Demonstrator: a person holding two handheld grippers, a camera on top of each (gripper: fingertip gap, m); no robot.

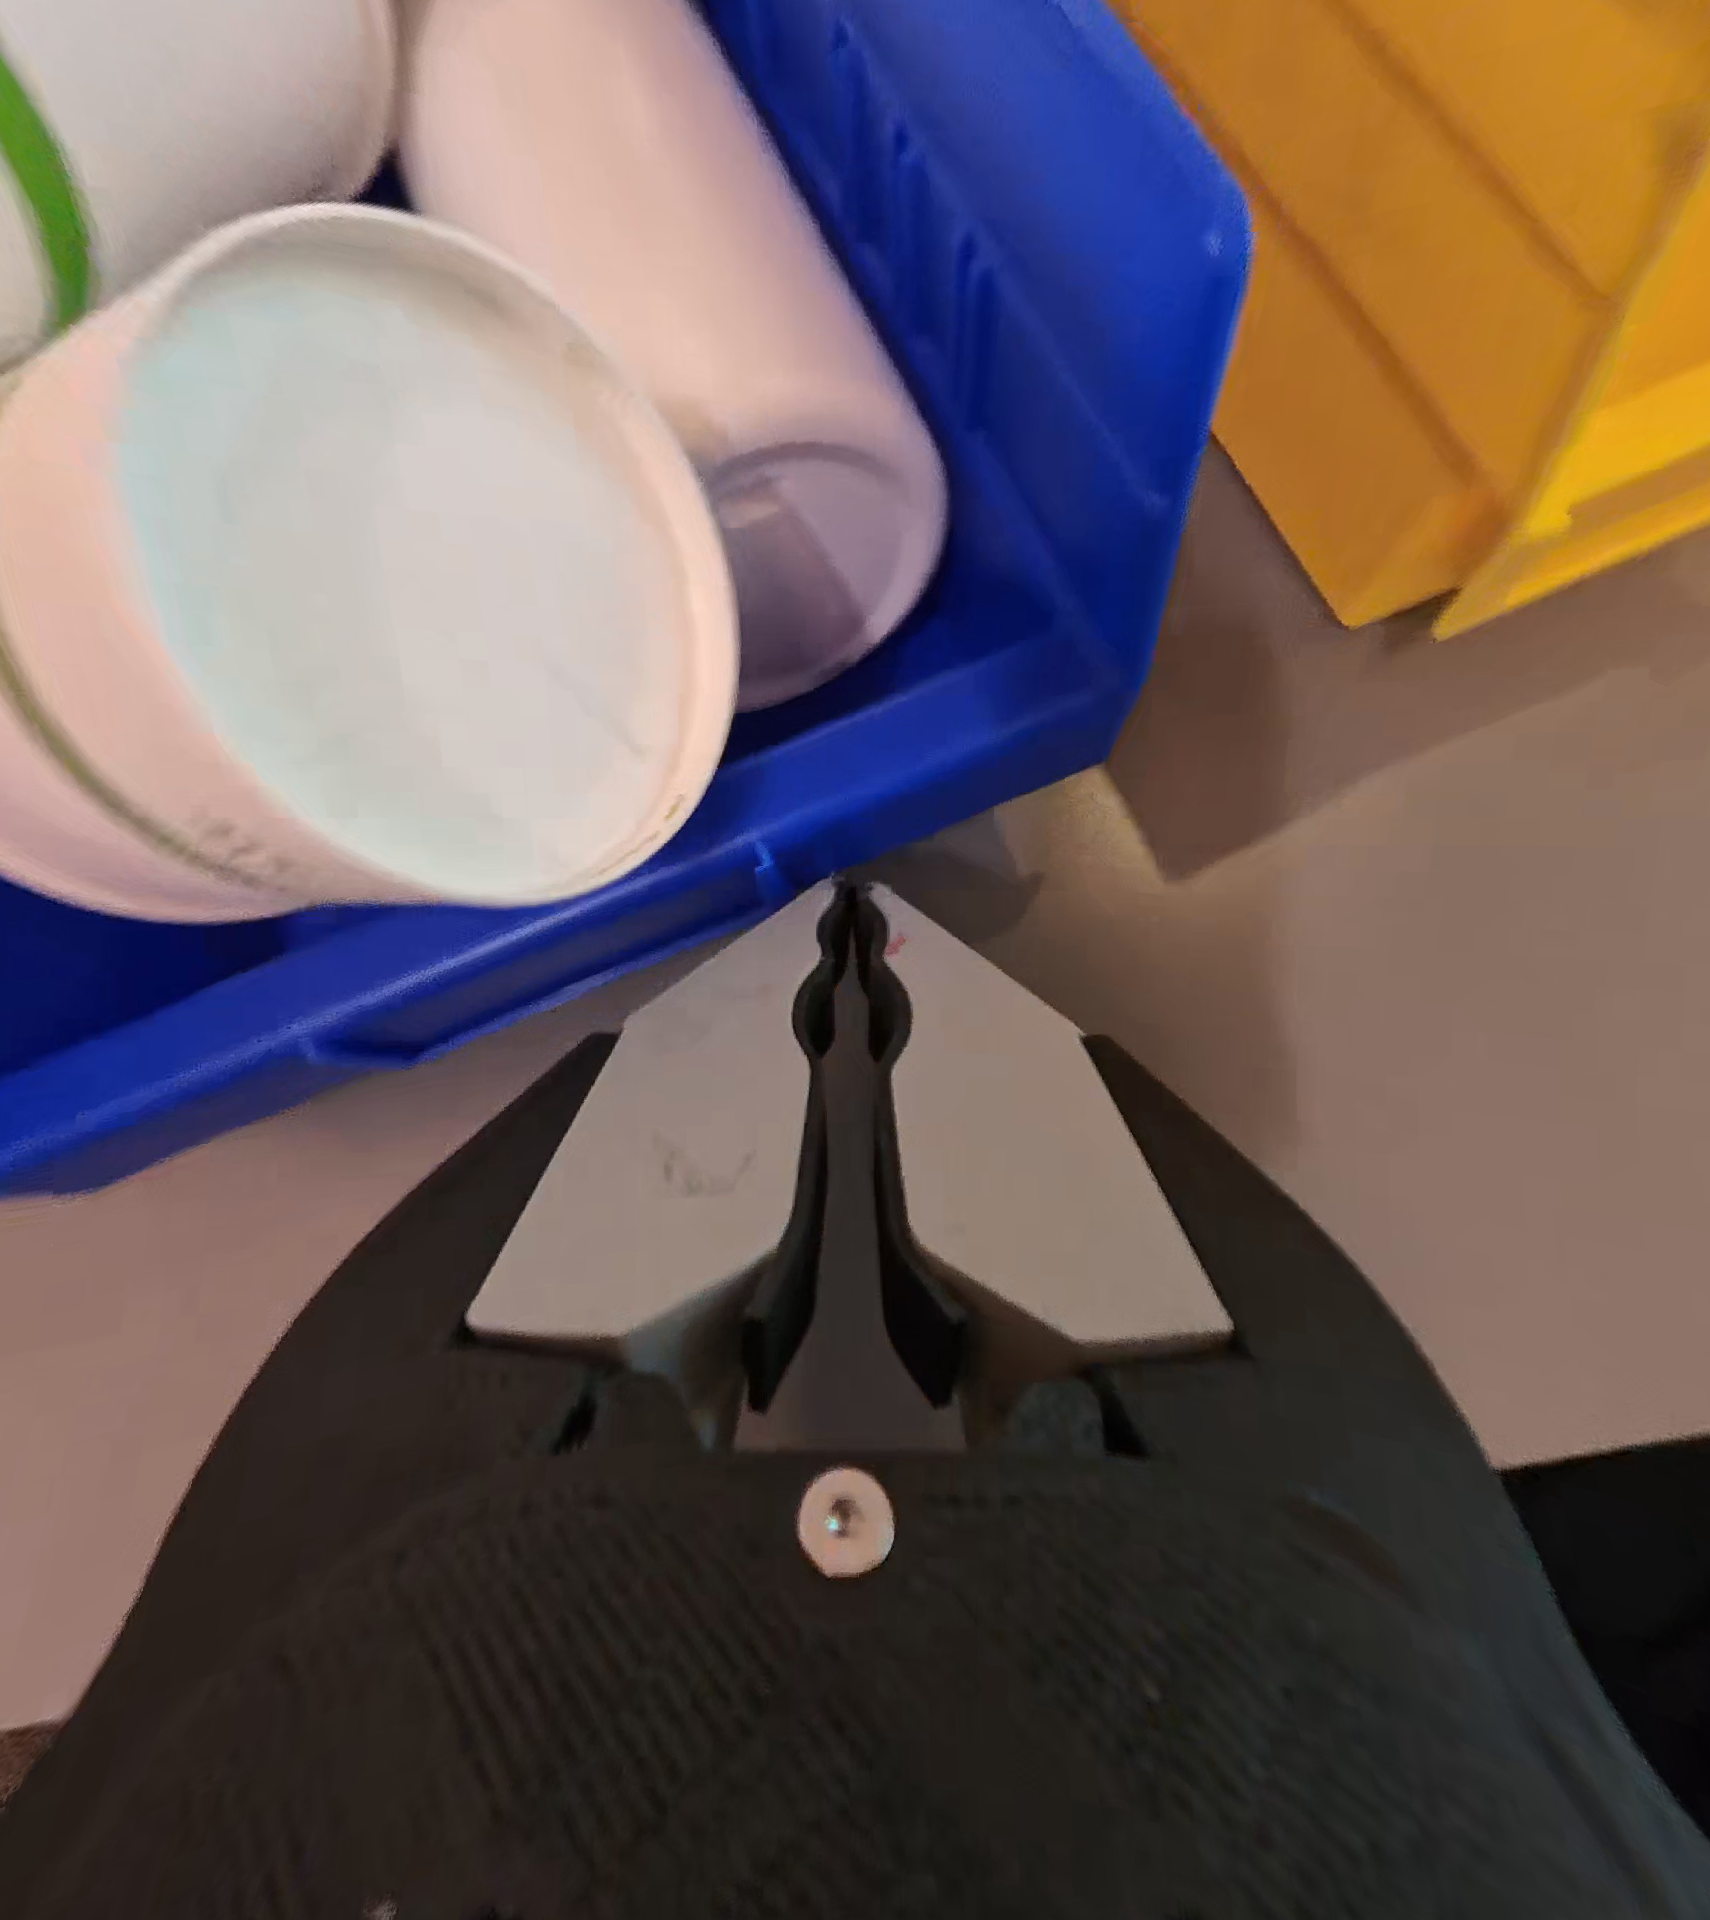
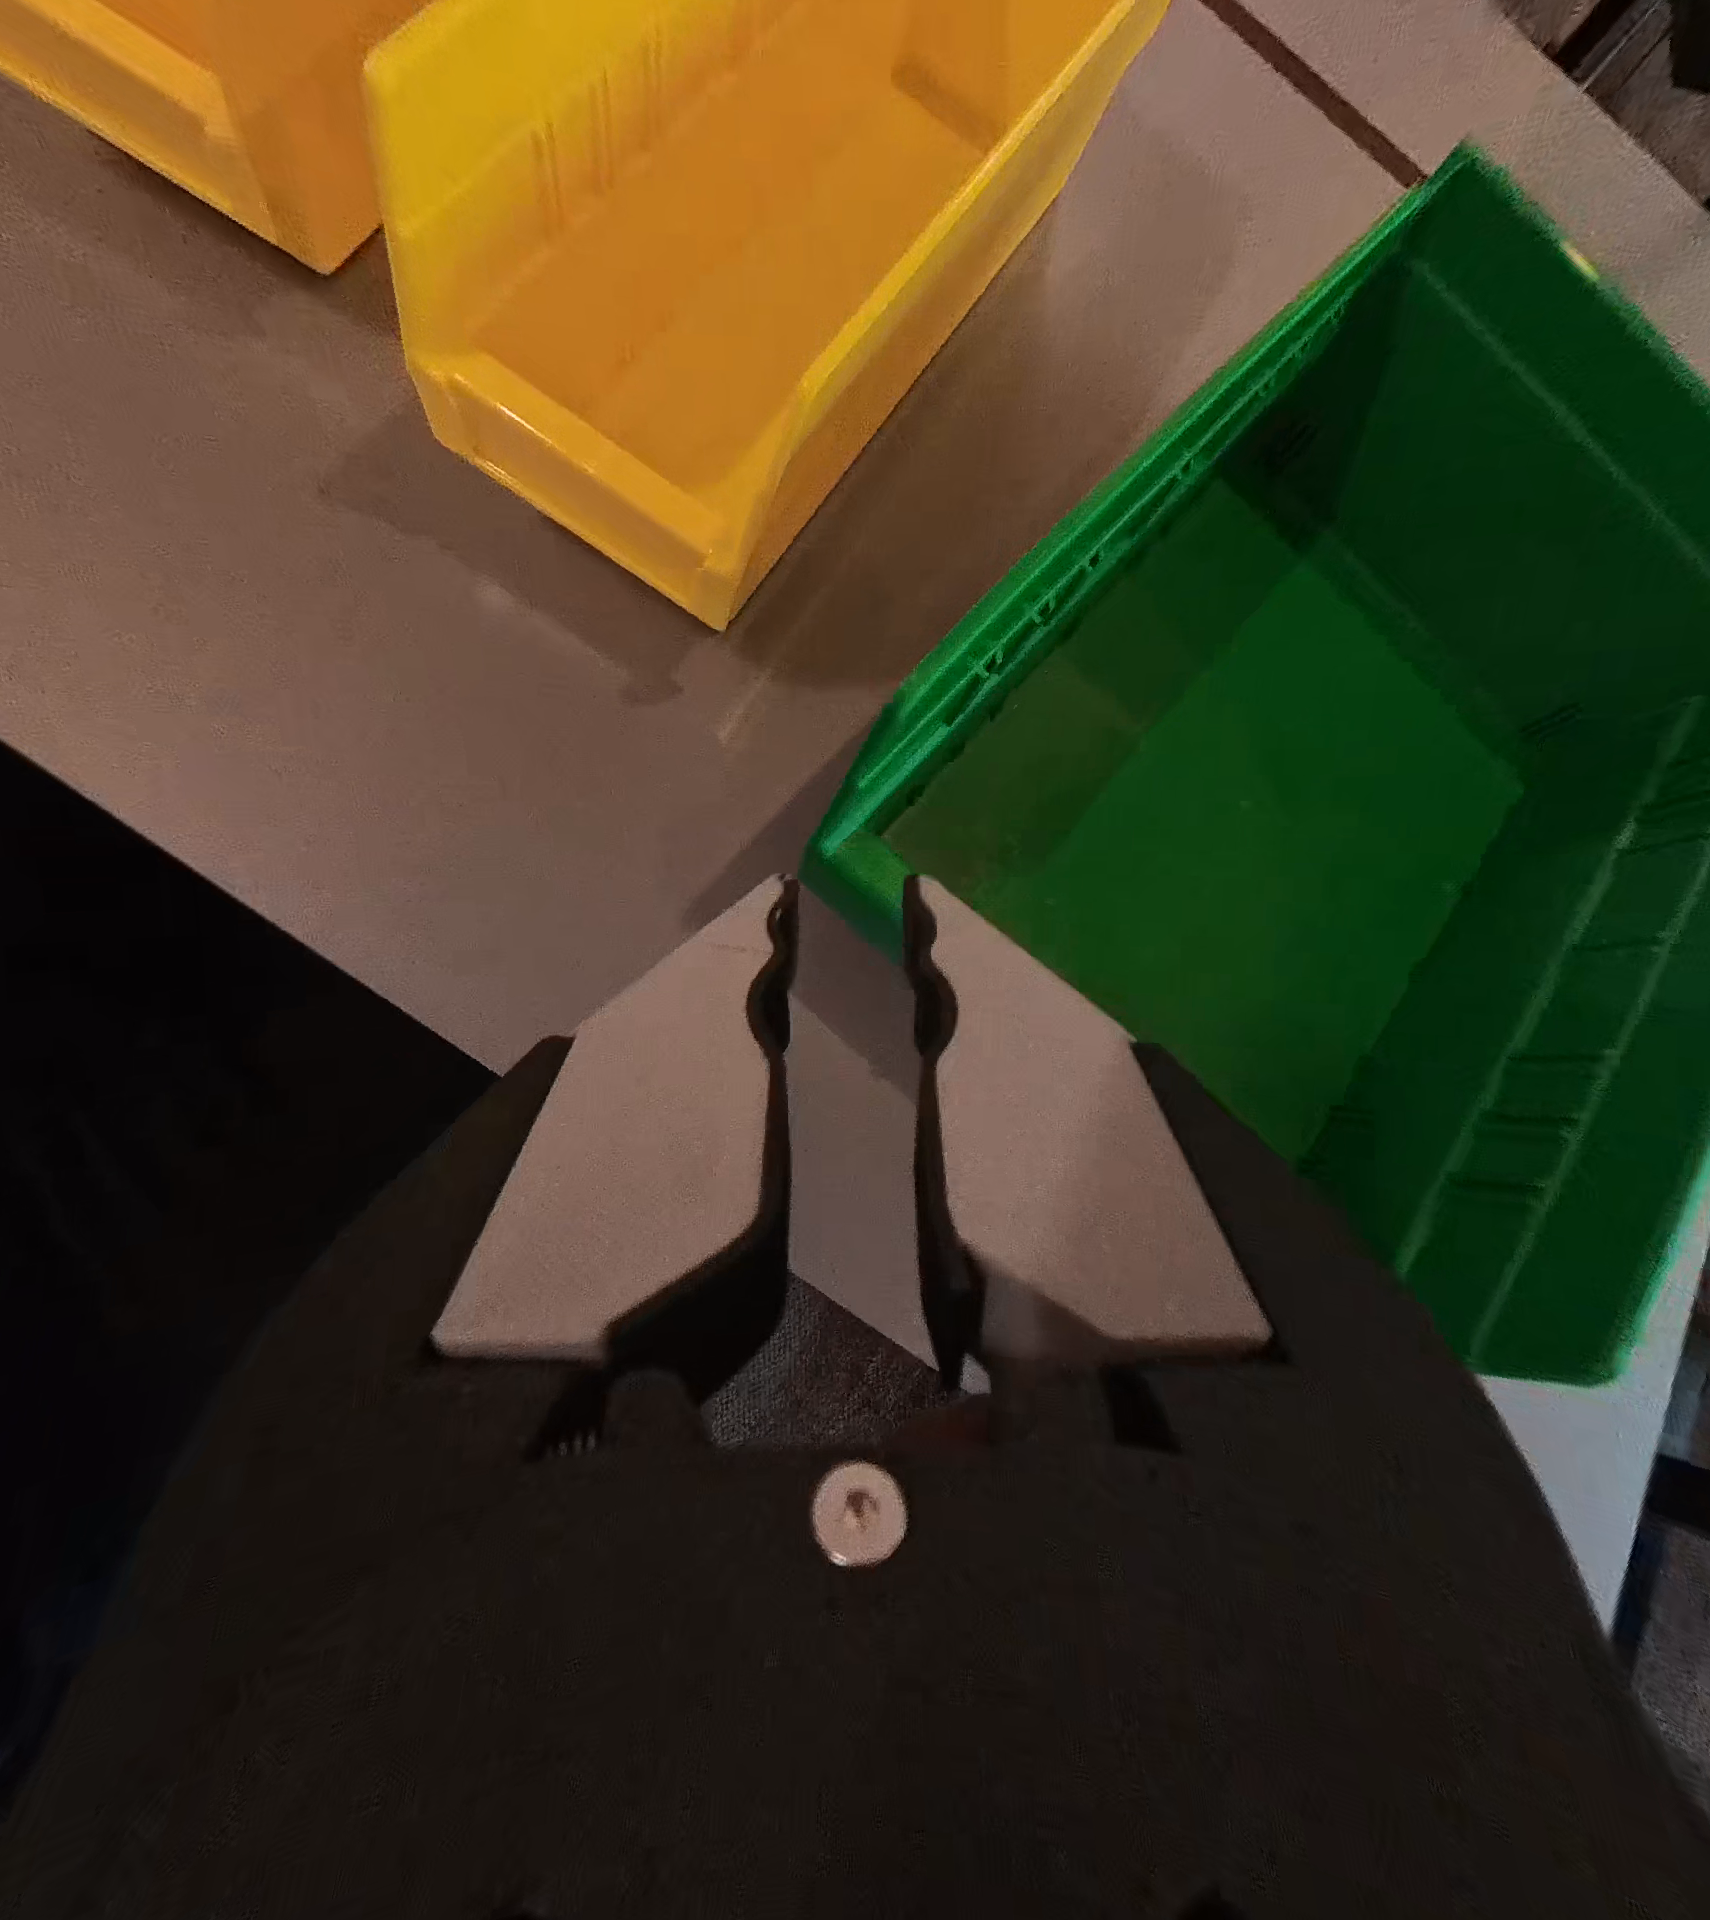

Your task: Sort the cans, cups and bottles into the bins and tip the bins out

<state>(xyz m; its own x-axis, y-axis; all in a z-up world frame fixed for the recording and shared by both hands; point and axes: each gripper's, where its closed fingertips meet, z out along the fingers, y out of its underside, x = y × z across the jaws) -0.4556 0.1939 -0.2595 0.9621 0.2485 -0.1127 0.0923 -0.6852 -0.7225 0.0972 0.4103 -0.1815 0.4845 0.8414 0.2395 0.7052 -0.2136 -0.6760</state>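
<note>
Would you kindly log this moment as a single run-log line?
left tongs: shut on blue bin rim | blue bin: holds paper cups | right tongs: open at green bin corner | green bin: empty

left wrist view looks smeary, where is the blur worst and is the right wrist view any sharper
Left wrist view: motion blur is heaviest on the paper cups in the blue bin; the left gripper stays crisp. Right wrist view: sharper overall, though the green bin smears along its far edge, with dim light.
</note>
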